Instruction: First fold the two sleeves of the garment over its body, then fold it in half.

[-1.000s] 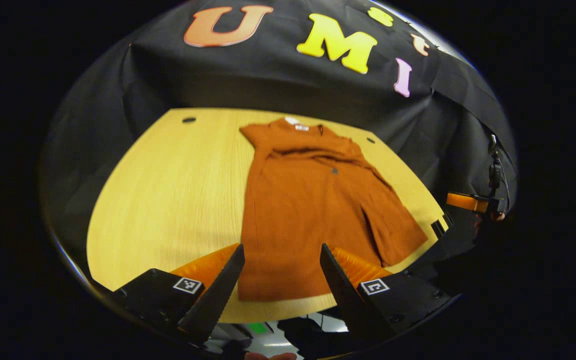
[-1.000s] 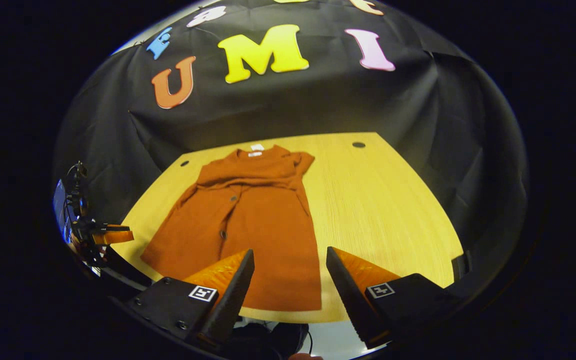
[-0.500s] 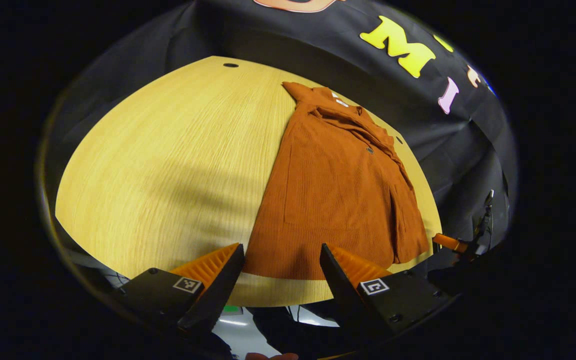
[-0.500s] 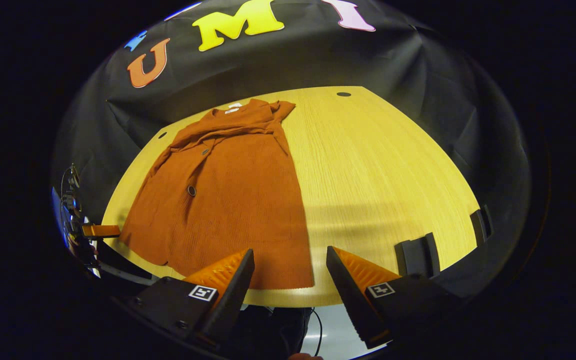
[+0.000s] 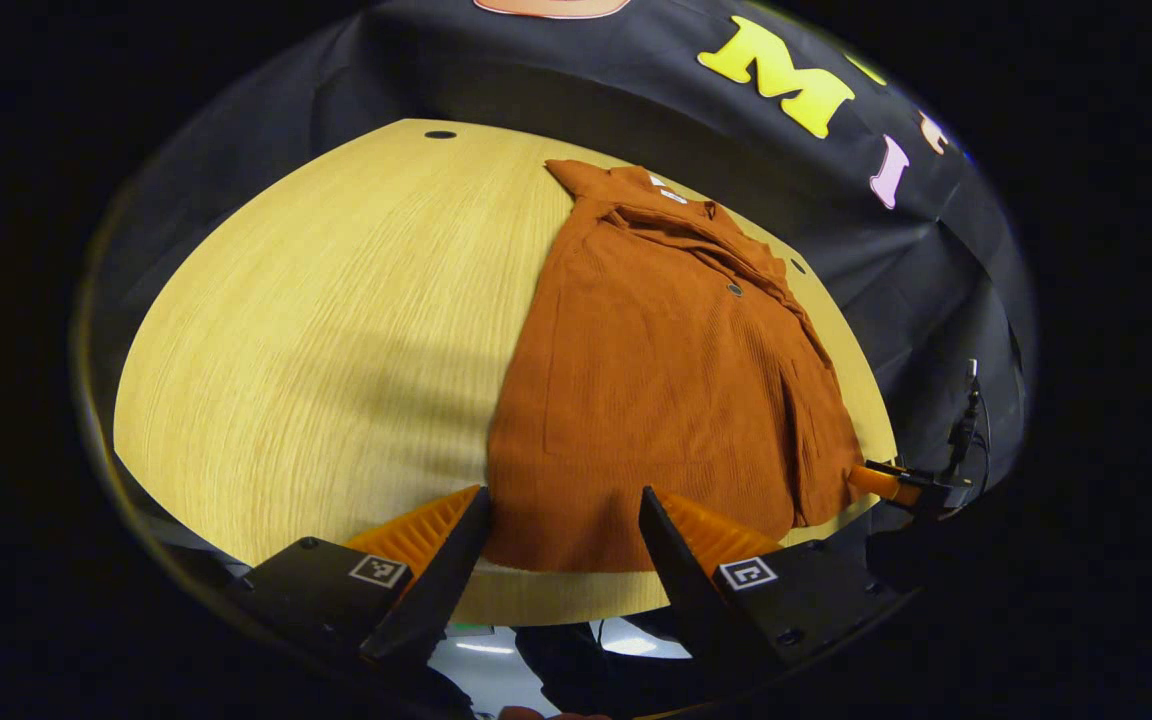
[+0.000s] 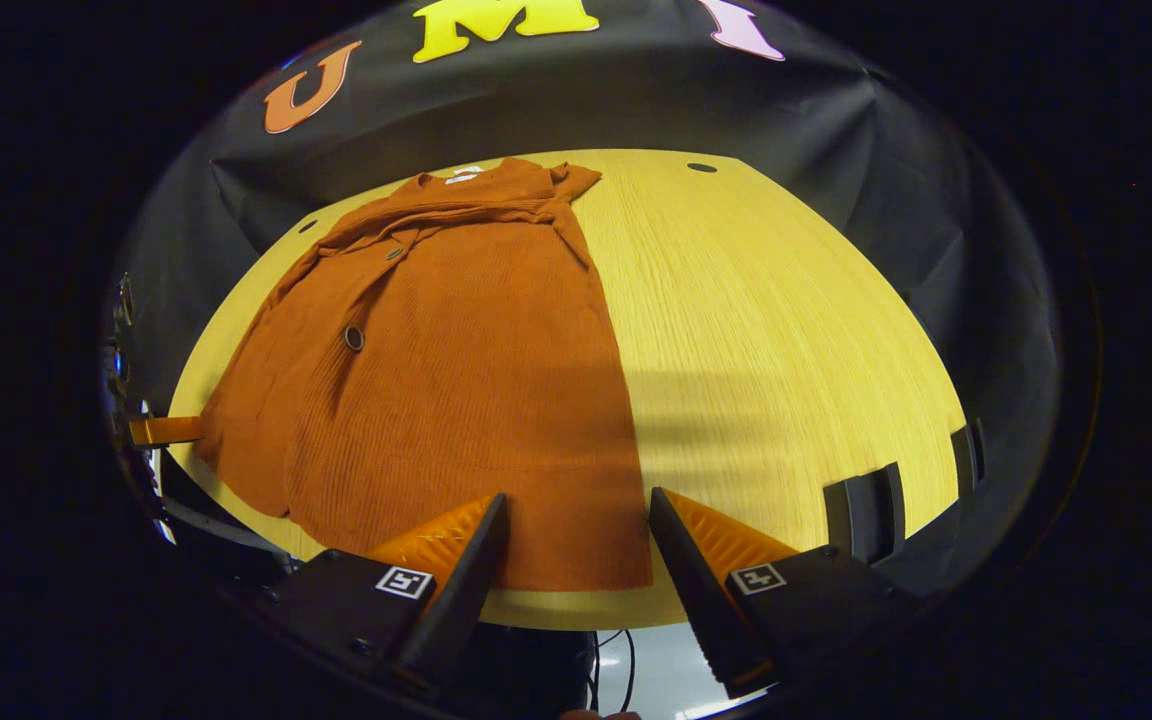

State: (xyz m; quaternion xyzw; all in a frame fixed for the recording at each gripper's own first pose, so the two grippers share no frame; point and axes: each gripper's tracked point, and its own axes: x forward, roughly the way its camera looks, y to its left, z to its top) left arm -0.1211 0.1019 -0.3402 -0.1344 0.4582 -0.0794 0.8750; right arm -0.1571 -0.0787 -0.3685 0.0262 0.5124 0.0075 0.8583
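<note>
Both grippers have come lower and closer to the near hem since a second ago. Garment: rust-orange, flat on the wooden table, sleeves folded over its body, hem just ahead of each gripper's fingers. Left gripper: jaws wide, empty, above the hem's left corner. Right gripper: jaws wide, empty, above the right corner. White neck label: too small to read. Finger marker tags: patterns only. Far garment edge: bunched, folds unclear.
</note>
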